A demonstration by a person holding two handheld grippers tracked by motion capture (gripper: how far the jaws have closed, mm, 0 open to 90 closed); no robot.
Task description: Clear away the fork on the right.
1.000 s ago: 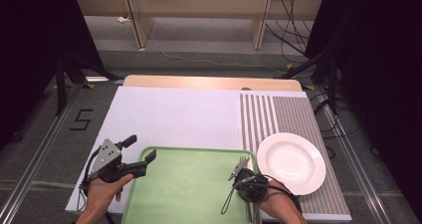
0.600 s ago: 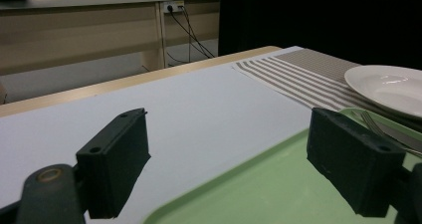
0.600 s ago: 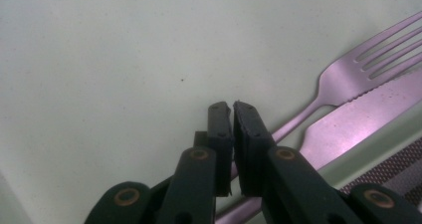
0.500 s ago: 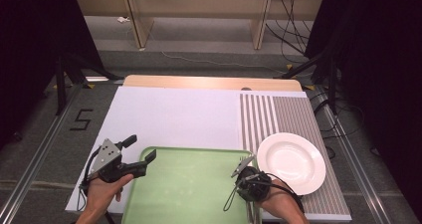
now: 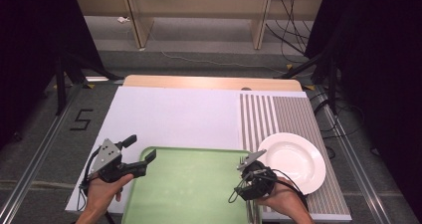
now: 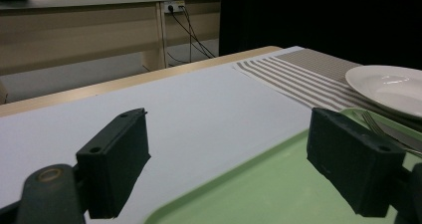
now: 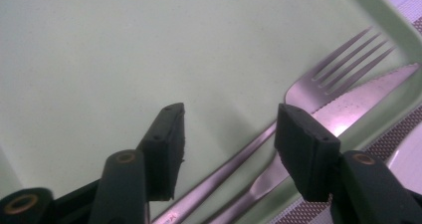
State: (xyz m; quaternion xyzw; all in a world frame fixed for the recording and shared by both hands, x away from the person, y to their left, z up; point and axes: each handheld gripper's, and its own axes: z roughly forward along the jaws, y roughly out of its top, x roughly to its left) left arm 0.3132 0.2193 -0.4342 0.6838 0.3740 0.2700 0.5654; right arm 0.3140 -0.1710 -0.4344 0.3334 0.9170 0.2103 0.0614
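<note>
cutlery sits inside the green tray [image 5: 189, 184]: fork [image 7: 318, 79] and knife [image 7: 358, 102] at its right edge. right gripper [image 7: 229, 144], jaws just opening, holds nothing; left gripper [image 6: 239, 154] wide. plate [image 5: 293, 160] beside the tray looks unfilled.

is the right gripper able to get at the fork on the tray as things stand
Probably yes: the right gripper hangs open just over the fork, nothing between them, though the knife lies close alongside.

Marking: black numeral "5" [image 5: 80, 119], on the grey floor beyond and left of the left claw [image 5: 139, 154]; nothing else legible.
</note>
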